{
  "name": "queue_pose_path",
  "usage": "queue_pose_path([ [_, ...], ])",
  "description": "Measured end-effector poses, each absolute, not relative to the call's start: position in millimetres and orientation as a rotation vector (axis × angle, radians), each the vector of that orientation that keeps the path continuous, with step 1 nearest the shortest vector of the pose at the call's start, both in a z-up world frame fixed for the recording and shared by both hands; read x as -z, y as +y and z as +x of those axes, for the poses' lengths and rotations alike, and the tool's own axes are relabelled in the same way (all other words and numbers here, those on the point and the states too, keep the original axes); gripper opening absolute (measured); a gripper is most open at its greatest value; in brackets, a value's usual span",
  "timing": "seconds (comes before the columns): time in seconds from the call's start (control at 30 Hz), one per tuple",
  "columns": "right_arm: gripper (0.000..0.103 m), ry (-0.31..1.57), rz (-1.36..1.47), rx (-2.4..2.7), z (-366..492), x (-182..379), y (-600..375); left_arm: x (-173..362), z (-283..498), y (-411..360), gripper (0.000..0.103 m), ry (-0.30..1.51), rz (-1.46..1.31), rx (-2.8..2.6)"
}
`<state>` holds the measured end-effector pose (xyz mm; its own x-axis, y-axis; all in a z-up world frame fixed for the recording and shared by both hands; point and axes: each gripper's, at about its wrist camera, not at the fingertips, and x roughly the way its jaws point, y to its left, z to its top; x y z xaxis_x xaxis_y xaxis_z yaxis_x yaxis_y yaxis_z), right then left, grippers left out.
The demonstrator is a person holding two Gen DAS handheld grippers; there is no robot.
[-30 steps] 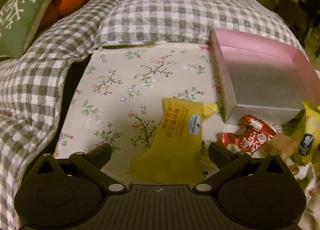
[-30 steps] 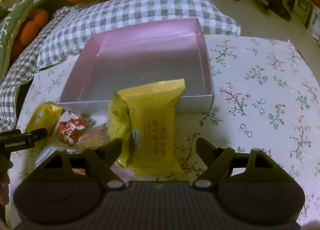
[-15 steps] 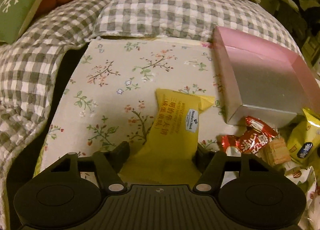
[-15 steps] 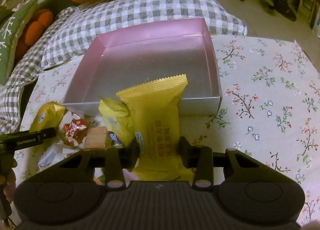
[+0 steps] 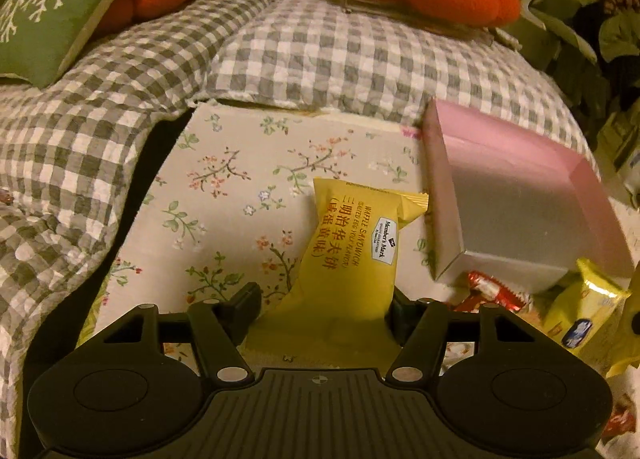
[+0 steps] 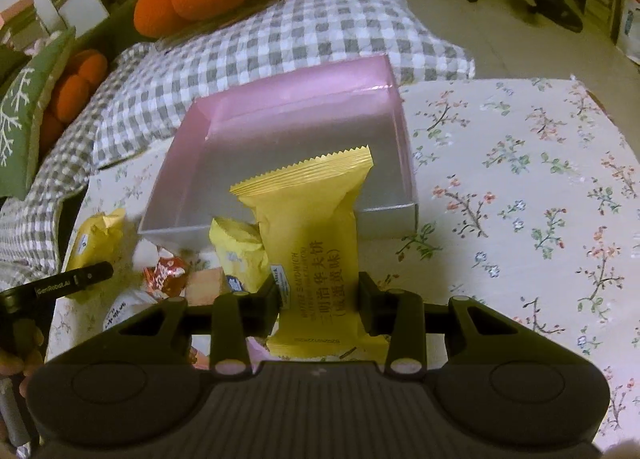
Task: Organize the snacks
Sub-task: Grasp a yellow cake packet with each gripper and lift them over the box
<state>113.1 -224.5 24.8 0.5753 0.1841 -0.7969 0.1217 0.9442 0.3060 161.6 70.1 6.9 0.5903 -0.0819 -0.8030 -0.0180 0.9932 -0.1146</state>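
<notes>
2 yellow waffle-sandwich packets are gripped: the left gripper [image 5: 322, 311] has its jaws clamped on one [image 5: 352, 255] over the floral-cloth counter [image 5: 224, 187]. The right gripper [image 6: 318, 301] pinches the other [image 6: 312, 235] before the shallow pink box [image 6: 296, 107], loose snacks [image 6: 166, 275] beside it.

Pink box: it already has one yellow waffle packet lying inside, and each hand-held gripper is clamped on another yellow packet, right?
Not quite. The pink box is still empty, as the right wrist view shows. The rest holds: the left hand-held gripper and the right hand-held gripper are each clamped on a yellow waffle packet.
</notes>
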Motion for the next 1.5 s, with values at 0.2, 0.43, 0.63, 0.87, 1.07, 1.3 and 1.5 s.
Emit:
queue_pose_path([
  [0.2, 0.036, 0.914, 0.338, -0.004, 115, -37, -237, -27, 159, 70, 0.063, 0.902, -0.157, 0.044],
  [0.43, 0.036, 0.852, 0.386, 0.017, 134, -54, -255, -49, 167, 48, 0.063, 0.844, -0.185, 0.093],
  [0.63, 0.036, 0.824, 0.391, 0.052, 156, -50, -259, -55, 182, 15, 0.063, 0.809, -0.190, 0.141],
  [0.87, 0.036, 0.804, 0.382, 0.088, 168, -42, -261, -46, 206, -20, 0.063, 0.811, -0.178, 0.162],
  [1.07, 0.036, 0.816, 0.344, 0.040, 176, -38, -247, -35, 221, -34, 0.063, 0.813, -0.154, 0.158],
  [1.3, 0.036, 0.854, 0.332, 0.031, 182, -29, -240, -21, 229, -41, 0.063, 0.837, -0.137, 0.157],
  [1.5, 0.041, 0.867, 0.331, 0.044, 182, -26, -238, -20, 231, -42, 0.071, 0.843, -0.124, 0.156],
])
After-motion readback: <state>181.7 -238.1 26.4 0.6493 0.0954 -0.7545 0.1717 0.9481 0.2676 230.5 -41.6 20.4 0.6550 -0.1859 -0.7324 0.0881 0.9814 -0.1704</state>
